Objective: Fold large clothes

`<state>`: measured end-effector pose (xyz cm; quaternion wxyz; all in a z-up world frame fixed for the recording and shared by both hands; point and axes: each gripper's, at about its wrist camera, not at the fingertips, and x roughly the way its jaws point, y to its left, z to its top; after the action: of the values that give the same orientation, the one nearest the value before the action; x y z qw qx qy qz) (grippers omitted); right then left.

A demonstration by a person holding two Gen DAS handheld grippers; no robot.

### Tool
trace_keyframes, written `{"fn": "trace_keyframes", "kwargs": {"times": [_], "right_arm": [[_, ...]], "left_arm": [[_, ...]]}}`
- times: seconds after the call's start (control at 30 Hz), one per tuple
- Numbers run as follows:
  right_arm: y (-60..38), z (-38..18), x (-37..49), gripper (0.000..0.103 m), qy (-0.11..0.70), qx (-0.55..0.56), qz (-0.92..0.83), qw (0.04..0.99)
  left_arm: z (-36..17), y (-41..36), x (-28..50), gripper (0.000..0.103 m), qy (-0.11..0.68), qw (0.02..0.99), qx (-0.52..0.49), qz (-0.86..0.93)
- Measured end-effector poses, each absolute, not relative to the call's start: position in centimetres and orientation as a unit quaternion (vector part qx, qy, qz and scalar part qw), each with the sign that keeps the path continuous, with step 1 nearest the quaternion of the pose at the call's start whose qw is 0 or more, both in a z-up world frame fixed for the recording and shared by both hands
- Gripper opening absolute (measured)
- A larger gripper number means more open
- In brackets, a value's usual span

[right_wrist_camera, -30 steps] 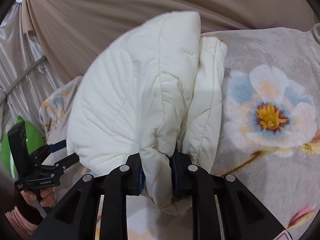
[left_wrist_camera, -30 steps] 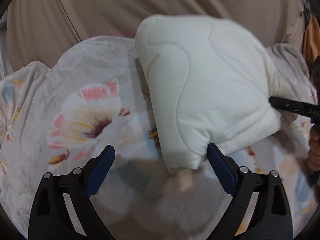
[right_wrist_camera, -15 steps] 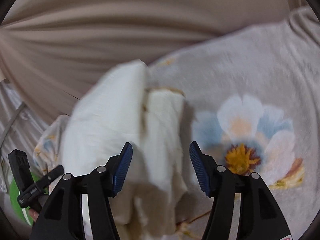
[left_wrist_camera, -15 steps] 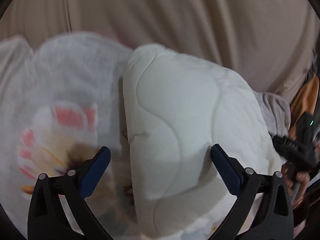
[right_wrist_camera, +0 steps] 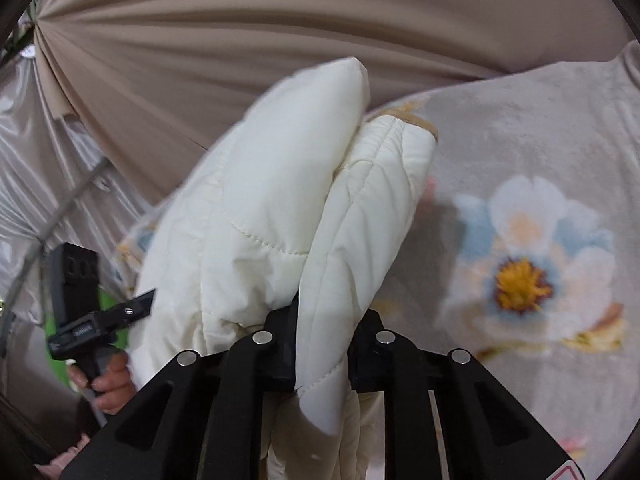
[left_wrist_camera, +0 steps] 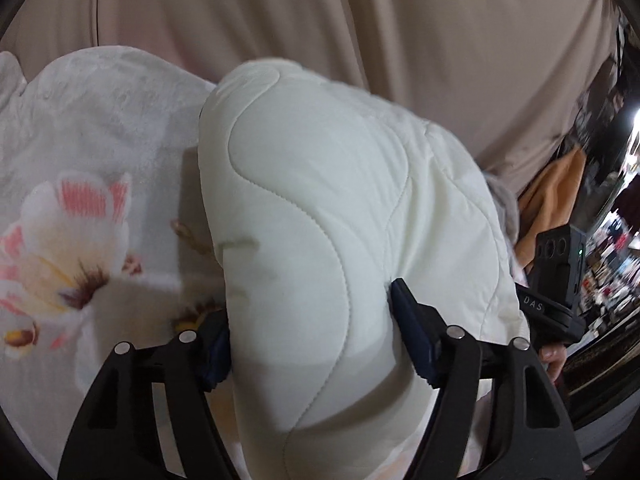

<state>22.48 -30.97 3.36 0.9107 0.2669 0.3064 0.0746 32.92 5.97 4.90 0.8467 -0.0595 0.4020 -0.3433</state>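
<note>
A folded cream quilted jacket [left_wrist_camera: 320, 208] lies as a thick bundle on a floral blanket [left_wrist_camera: 80, 152]. My left gripper [left_wrist_camera: 312, 344] is shut on the near end of the bundle, its blue pads pressed into both sides. In the right wrist view the jacket [right_wrist_camera: 280, 200] stands up in thick folds, and my right gripper [right_wrist_camera: 324, 340] is shut on one padded fold. The right gripper's body also shows in the left wrist view [left_wrist_camera: 556, 300], beyond the bundle, and the left gripper shows in the right wrist view [right_wrist_camera: 92, 316], held by a hand.
A beige draped curtain [left_wrist_camera: 360, 20] hangs behind the blanket. The blanket with a large flower print [right_wrist_camera: 520, 272] spreads to the right in the right wrist view. An orange cloth [left_wrist_camera: 556, 192] and cluttered shelves lie at the far right. Shiny silver fabric [right_wrist_camera: 32, 184] hangs at the left.
Half a second ago both grippers were open around the jacket. Now both have closed on it, the left on the bundle's end and the right on a fold.
</note>
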Motion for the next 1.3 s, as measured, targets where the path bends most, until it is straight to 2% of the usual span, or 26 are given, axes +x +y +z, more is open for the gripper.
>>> {"fn": "trace_keyframes", "kwargs": {"times": [0.03, 0.07, 0.13, 0.23, 0.33, 0.43, 0.53, 0.63, 0.67, 0.77, 0.97, 1.17, 1.3], "right_arm": [[-31.1, 1.9, 23.1, 0.020, 0.329, 0.264, 0.051, 0.905], [-31.3, 0.2, 23.7, 0.027, 0.354, 0.261, 0.025, 0.898], [-32.2, -1.5, 23.8, 0.030, 0.349, 0.287, 0.025, 0.892], [-32.4, 1.2, 21.5, 0.031, 0.332, 0.281, -0.001, 0.901], [-30.1, 6.3, 17.4, 0.031, 0.260, 0.204, -0.038, 0.943], [-26.6, 9.2, 16.0, 0.024, 0.229, 0.168, 0.007, 0.959], [-23.9, 8.8, 17.1, 0.015, 0.249, 0.115, 0.011, 0.961], [-23.2, 6.2, 19.9, 0.010, 0.289, 0.086, -0.034, 0.953], [-23.7, 4.6, 20.5, 0.005, 0.303, 0.094, -0.045, 0.947], [-25.6, 1.1, 21.8, 0.000, 0.325, 0.120, -0.050, 0.937], [-24.1, 0.1, 22.4, 0.000, 0.322, 0.089, -0.079, 0.939], [-22.4, 4.6, 17.5, 0.006, 0.291, 0.098, -0.066, 0.949], [-21.1, 4.5, 15.9, 0.005, 0.321, 0.066, -0.066, 0.943]], "left_arm": [[3.4, 4.8, 33.1, 0.070, 0.417, 0.845, -0.041, -0.333], [2.4, 4.5, 33.5, 0.078, 0.422, 0.846, -0.037, -0.323], [1.4, 4.3, 33.4, 0.081, 0.407, 0.862, -0.036, -0.301], [3.5, 5.1, 31.9, 0.078, 0.394, 0.873, -0.030, -0.288], [7.2, 5.7, 27.6, 0.077, 0.308, 0.917, 0.032, -0.253], [8.6, 4.5, 24.5, 0.081, 0.256, 0.936, 0.079, -0.227], [7.5, 2.3, 24.7, 0.082, 0.273, 0.932, 0.107, -0.211], [5.3, 1.0, 26.8, 0.083, 0.308, 0.925, 0.109, -0.193], [4.7, 1.0, 27.3, 0.084, 0.314, 0.924, 0.104, -0.193], [3.2, 1.1, 27.5, 0.089, 0.320, 0.922, 0.090, -0.201], [1.5, -0.1, 27.0, 0.090, 0.294, 0.933, 0.109, -0.174], [3.5, 1.7, 24.8, 0.088, 0.300, 0.932, 0.099, -0.176], [3.8, 1.7, 22.6, 0.088, 0.285, 0.936, 0.118, -0.171]]}}
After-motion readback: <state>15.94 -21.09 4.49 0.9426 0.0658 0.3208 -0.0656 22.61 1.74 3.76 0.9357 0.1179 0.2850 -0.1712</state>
